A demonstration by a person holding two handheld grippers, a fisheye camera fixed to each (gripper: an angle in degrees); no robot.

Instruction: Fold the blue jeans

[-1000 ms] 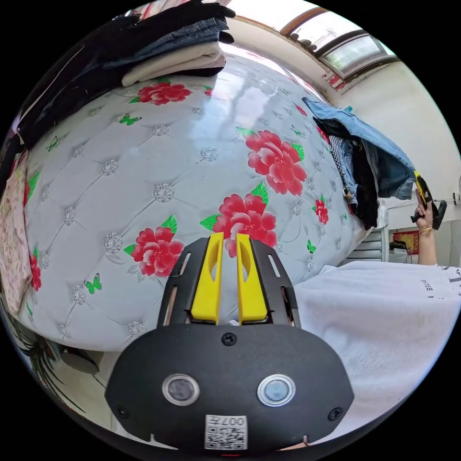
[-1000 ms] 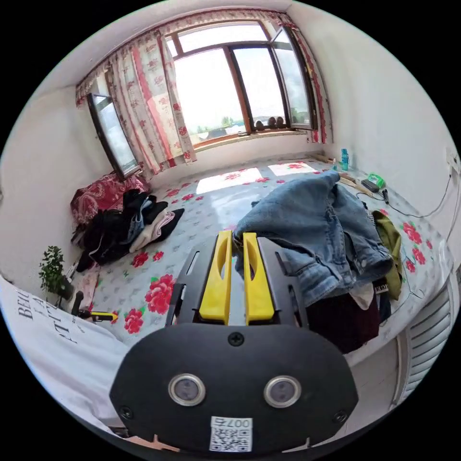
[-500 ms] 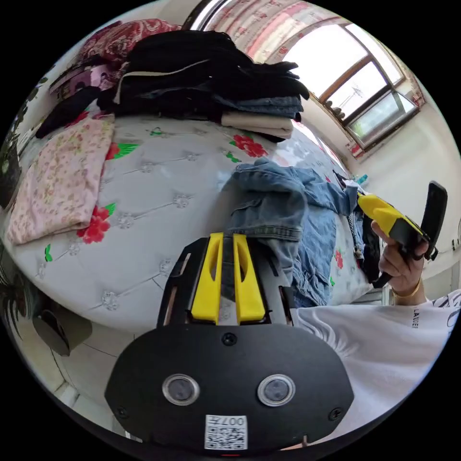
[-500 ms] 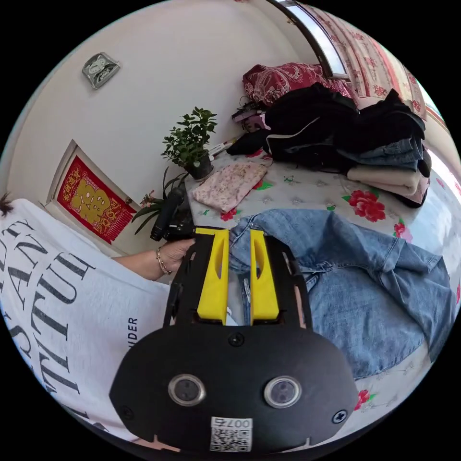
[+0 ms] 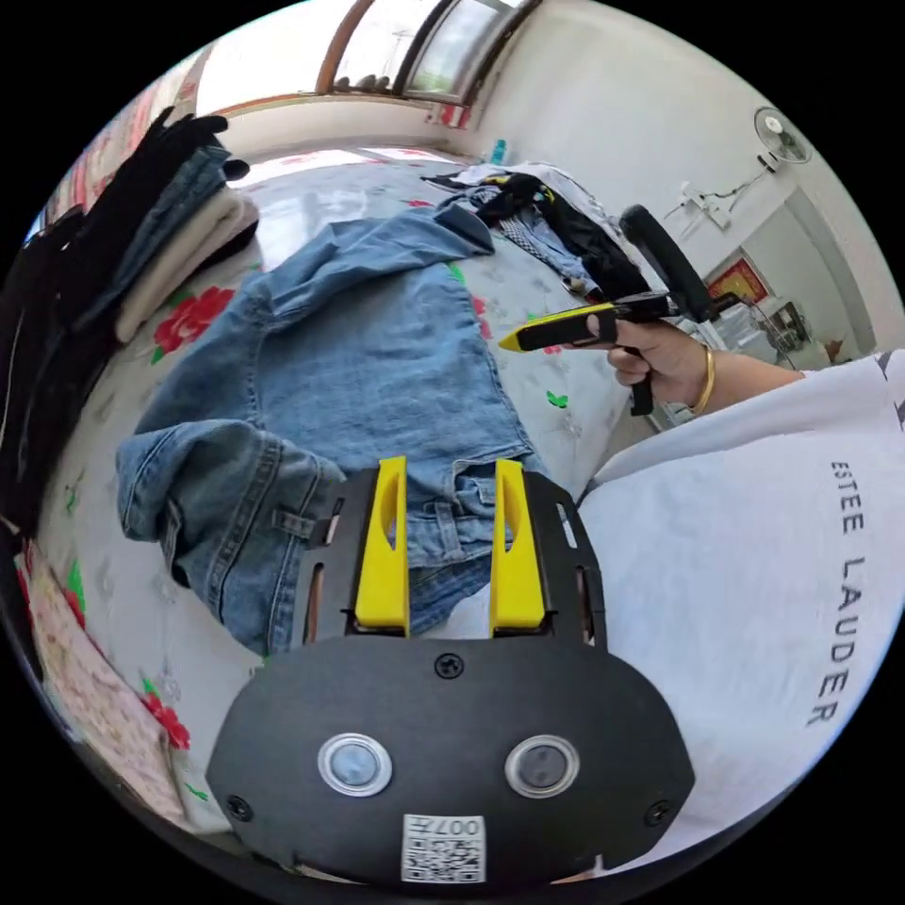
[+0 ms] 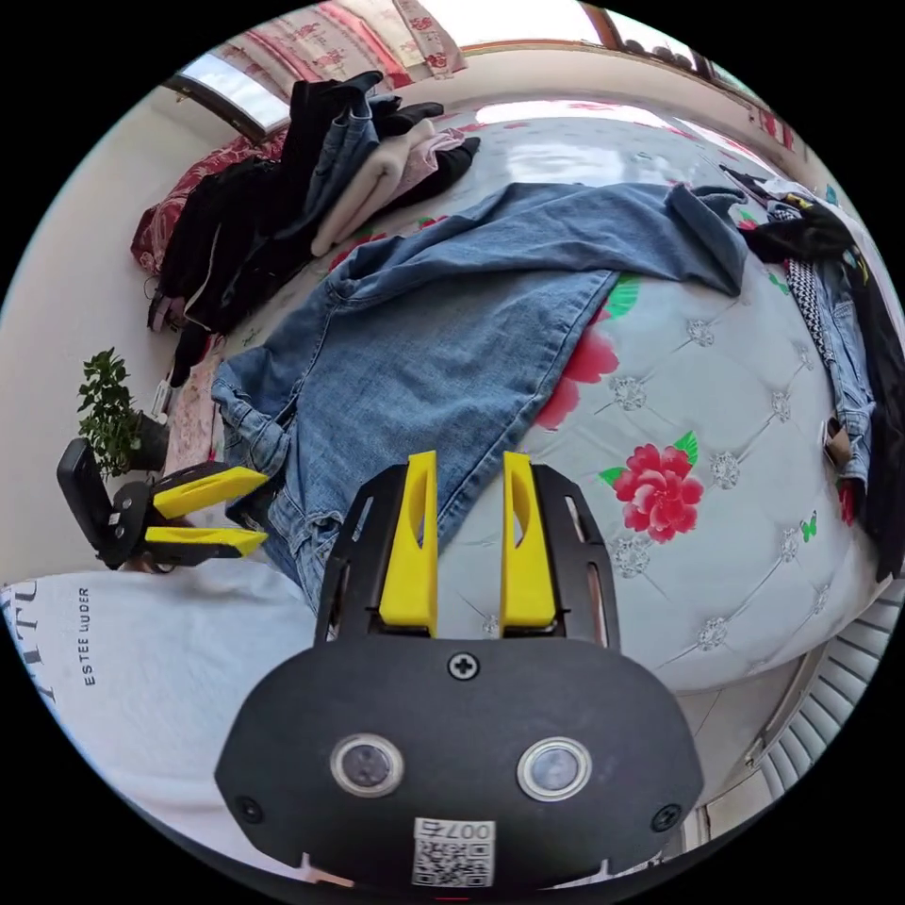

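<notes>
Both grippers we held spread, gripping nothing: left gripper point(image 5: 449, 471) over the blue jeans point(image 5: 377, 358) waistband, right gripper point(image 6: 468, 467) at the jeans' six-o'clock edge (jeans flat on bed point(image 6: 716, 490)).

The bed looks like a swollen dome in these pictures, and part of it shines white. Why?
In the right gripper view the fisheye lens bulges the bed and bends its edge; window light glares white off the glossy cover beyond the blue jeans. In the left gripper view the same glare sits near the folded clothes stack, and the picture's rim goes black.
</notes>
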